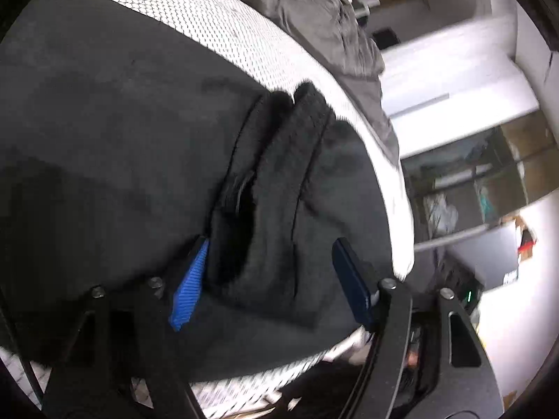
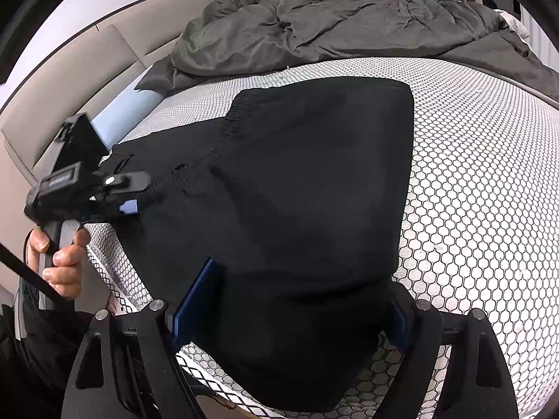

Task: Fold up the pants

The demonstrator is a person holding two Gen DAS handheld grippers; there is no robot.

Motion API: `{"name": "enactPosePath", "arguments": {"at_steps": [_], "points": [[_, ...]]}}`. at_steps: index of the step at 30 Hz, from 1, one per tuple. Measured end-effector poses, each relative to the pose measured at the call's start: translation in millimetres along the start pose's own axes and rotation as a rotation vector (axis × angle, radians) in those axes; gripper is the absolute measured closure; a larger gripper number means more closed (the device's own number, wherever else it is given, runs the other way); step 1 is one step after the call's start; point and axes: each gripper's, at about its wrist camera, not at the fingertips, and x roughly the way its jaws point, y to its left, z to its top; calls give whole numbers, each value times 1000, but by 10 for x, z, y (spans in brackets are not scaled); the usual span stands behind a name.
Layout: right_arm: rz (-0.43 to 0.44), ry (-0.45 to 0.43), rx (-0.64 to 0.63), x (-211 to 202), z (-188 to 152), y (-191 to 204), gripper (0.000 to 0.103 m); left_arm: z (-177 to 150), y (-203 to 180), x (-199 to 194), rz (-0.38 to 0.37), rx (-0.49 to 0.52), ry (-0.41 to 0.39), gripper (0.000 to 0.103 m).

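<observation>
Black pants lie spread on the white honeycomb-patterned mattress. My right gripper stands open and wide over their near end, with the cloth lying between its blue pads. At the pants' left edge a hand holds my left gripper. In the left wrist view the left gripper is open. Its blue fingers straddle a folded, ribbed edge of the pants without pinching it.
A crumpled grey duvet covers the far part of the bed. A beige padded bed frame runs along the left. The mattress edge drops off to the floor, with shelves beyond.
</observation>
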Motion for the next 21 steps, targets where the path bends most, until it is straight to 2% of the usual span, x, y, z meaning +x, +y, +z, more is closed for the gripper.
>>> {"name": "enactPosePath", "arguments": {"at_steps": [1, 2, 3, 5, 10, 12, 13, 15, 17, 18, 19, 20, 21], "points": [[1, 0, 4, 7, -2, -5, 17, 33, -6, 57, 5, -8, -17, 58], [2, 2, 8, 15, -6, -11, 17, 50, -9, 106, 20, -9, -29, 83], [2, 4, 10, 24, -3, -22, 17, 53, -16, 153, 36, -2, -36, 88], [6, 7, 24, 43, -4, -48, 17, 28, -62, 146, 56, 22, -79, 92], [26, -4, 37, 36, 26, -21, 17, -71, -151, -432, 105, 64, -289, 93], [38, -5, 33, 46, 38, 8, 17, -146, -80, -661, 158, 54, -357, 92], [43, -4, 30, 55, 39, 29, 17, -171, -33, -724, 215, 55, -372, 92], [47, 4, 20, 86, 43, 75, 17, -180, 68, -644, 310, 45, -337, 90], [40, 9, 7, 118, 45, 125, 17, -168, 158, -494, 380, 24, -286, 78], [40, 10, 7, 125, 45, 135, 17, -164, 155, -473, 382, 27, -286, 77], [42, 9, 8, 127, 48, 143, 17, -151, 116, -475, 385, 42, -280, 70], [44, 5, 9, 119, 48, 147, 17, -132, 69, -491, 398, 57, -274, 57], [45, 2, 10, 114, 53, 152, 17, -114, 31, -534, 398, 63, -286, 51]]}}
